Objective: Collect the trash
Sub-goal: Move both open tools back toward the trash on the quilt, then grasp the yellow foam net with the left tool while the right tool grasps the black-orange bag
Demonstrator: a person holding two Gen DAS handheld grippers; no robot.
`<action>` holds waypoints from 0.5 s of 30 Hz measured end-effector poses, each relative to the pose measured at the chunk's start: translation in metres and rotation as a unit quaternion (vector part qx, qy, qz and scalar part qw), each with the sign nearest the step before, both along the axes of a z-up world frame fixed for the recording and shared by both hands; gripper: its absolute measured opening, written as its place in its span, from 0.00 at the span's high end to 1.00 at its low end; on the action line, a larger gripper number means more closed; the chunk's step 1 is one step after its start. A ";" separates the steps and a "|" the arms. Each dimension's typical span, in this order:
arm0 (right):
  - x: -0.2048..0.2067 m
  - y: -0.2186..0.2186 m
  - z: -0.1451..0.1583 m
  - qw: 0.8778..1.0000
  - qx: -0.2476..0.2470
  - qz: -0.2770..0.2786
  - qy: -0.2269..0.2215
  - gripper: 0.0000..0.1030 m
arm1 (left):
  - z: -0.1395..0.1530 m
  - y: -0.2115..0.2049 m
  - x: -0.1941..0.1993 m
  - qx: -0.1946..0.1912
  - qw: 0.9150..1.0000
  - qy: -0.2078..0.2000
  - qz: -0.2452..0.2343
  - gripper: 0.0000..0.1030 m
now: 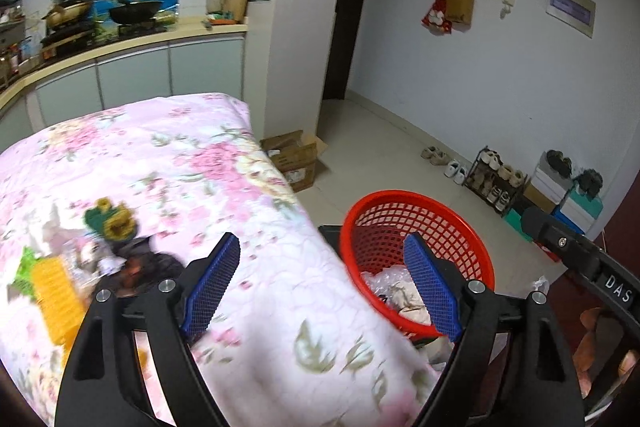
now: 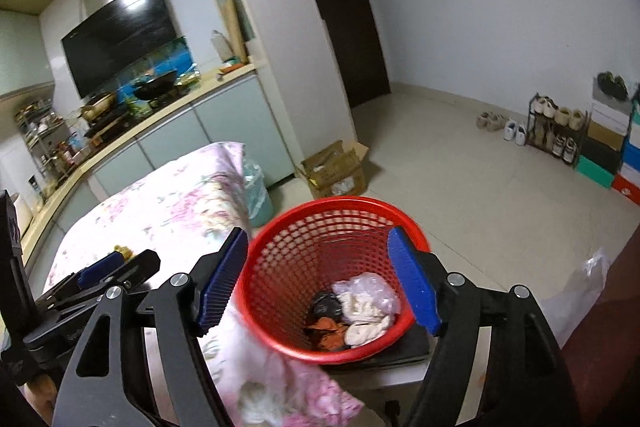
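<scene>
I see both grippers released, empty | left gripper point(image 1: 320, 283) nearer trash pile point(image 1: 100, 259), lying left of it on bed point(image 1: 208, 155) | basket point(image 2: 332, 279) under right gripper point(image 2: 320, 283)

Home kitchen, stove point(image 1: 132, 11), shoe rack point(image 1: 494, 179)

A table draped in a pink flowered cloth point(image 1: 208, 163) carries a small heap of clutter near its left side: a green and yellow knitted piece point(image 1: 112, 221), a yellow ridged plastic piece point(image 1: 56, 293), a bright green scrap point(image 1: 26, 265), and some dark crumpled wrapping point(image 1: 140, 267) between them, all blurred. The cloth hangs over the table's edge. Just beside that edge a red mesh basket point(image 2: 288, 247) stands on a flat black board point(image 2: 404, 349). On the pale tiled floor point(image 2: 460, 187) lie an open cardboard box point(image 2: 334, 167), loose shoes point(image 2: 502, 125), a shoe rack point(image 2: 556, 131) and stacked shoe boxes point(image 2: 612, 155).
</scene>
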State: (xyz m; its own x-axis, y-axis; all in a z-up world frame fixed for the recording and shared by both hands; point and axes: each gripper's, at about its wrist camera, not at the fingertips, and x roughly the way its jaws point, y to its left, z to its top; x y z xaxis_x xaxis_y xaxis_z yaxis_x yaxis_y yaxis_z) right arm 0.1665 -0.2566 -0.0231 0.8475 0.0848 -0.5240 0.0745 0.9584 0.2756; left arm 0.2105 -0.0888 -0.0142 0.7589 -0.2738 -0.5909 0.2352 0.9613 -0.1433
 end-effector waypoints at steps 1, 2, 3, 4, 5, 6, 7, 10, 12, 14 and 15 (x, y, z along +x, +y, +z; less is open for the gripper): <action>-0.002 0.005 0.002 1.000 -0.001 0.005 -0.003 0.31 | 0.001 0.005 -0.005 0.000 1.000 -0.001 0.005 0.21; -0.005 0.010 0.004 1.000 -0.002 0.011 -0.006 0.30 | 0.003 0.010 -0.009 0.000 1.000 -0.003 0.009 0.21; -0.007 0.013 0.005 1.000 -0.002 0.015 -0.008 0.30 | 0.004 0.014 -0.014 0.001 1.000 -0.005 0.013 0.21; -0.009 0.019 0.007 1.000 -0.004 0.021 -0.011 0.29 | 0.005 0.018 -0.017 0.001 1.000 -0.006 0.017 0.21; -0.011 0.023 0.009 1.000 -0.005 0.026 -0.013 0.29 | 0.007 0.025 -0.023 0.000 1.000 -0.009 0.023 0.21; -0.012 0.027 0.009 0.999 -0.005 0.029 -0.014 0.28 | 0.008 0.032 -0.027 -0.001 1.000 -0.011 0.029 0.21; -0.015 0.031 0.011 0.999 -0.005 0.034 -0.016 0.28 | 0.009 0.036 -0.031 -0.001 0.999 -0.012 0.034 0.21; -0.019 0.044 0.014 0.999 -0.005 0.048 -0.020 0.28 | 0.012 0.056 -0.042 -0.005 0.998 -0.014 0.053 0.21; -0.023 0.052 0.016 0.998 -0.007 0.058 -0.023 0.27 | 0.013 0.070 -0.049 -0.007 0.998 -0.016 0.067 0.21; -0.026 0.059 0.016 0.998 -0.008 0.064 -0.026 0.25 | 0.013 0.085 -0.057 -0.008 0.996 -0.016 0.082 0.21; -0.028 0.063 0.016 0.997 -0.009 0.067 -0.028 0.24 | 0.012 0.093 -0.061 -0.007 0.996 -0.016 0.088 0.21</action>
